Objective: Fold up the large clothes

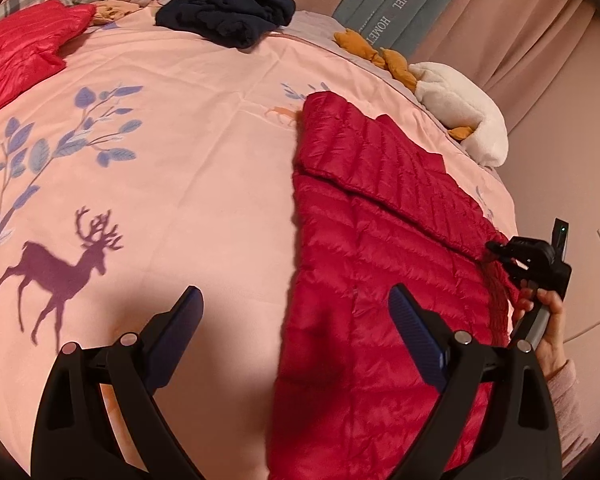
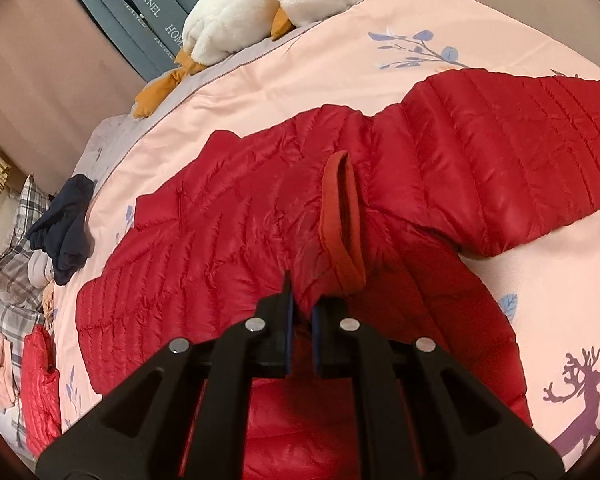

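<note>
Right tool (image 2: 302,312) pinches red jacket (image 2: 228,240); left tool (image 1: 296,308) gapes.

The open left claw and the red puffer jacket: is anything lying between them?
Nothing; only bare pink bedspread separates the left claw from the red puffer jacket, in the left wrist view.

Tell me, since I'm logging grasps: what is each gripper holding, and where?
The right gripper is shut on the red down jacket, pinching its edge near the collar. The left gripper is open, holding nothing.
</note>
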Tool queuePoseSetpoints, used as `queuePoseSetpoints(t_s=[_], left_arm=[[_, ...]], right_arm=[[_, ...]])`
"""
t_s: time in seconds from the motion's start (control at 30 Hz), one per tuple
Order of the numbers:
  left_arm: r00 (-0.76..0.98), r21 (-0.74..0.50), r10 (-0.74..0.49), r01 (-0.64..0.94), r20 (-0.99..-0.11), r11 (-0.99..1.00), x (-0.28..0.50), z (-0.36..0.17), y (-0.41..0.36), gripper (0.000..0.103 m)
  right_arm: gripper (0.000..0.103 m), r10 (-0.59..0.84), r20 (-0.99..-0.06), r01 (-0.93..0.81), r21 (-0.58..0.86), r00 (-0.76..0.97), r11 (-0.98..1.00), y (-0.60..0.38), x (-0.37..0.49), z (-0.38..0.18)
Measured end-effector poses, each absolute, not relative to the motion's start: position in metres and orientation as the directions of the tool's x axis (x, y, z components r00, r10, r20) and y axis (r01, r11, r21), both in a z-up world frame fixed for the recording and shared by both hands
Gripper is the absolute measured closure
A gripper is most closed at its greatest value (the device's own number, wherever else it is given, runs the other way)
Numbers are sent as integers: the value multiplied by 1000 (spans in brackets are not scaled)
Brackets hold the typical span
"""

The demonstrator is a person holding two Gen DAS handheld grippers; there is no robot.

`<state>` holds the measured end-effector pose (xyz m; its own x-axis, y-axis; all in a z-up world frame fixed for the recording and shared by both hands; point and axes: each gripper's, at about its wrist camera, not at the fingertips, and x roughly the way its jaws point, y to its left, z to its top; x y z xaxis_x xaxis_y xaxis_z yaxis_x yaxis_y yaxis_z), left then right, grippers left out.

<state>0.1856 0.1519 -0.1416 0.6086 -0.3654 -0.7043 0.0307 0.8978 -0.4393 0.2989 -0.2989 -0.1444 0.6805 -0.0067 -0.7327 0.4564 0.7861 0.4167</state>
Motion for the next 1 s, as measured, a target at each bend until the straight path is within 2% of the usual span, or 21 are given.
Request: queuePoseSetpoints(t_s=[0.4, 0.63, 0.83, 1.0], left_arm=[[567, -482, -449, 102, -691, 870, 256, -125, 109, 9], [562, -442, -444, 149, -698, 884, 302, -121, 79, 9], [584, -323, -353, 159, -731, 933, 328, -124, 50, 9], [595, -310, -334, 146, -731, 939, 344, -128, 40, 23]], right_arm=[[96, 5, -726, 417, 401, 688, 816, -307, 303, -142], [96, -4, -726, 412, 387, 688, 825, -314, 304, -147], [95, -6, -728, 396, 366, 686, 842, -313, 305, -153], [95, -3, -728, 385, 359, 686, 850, -314, 307, -154]])
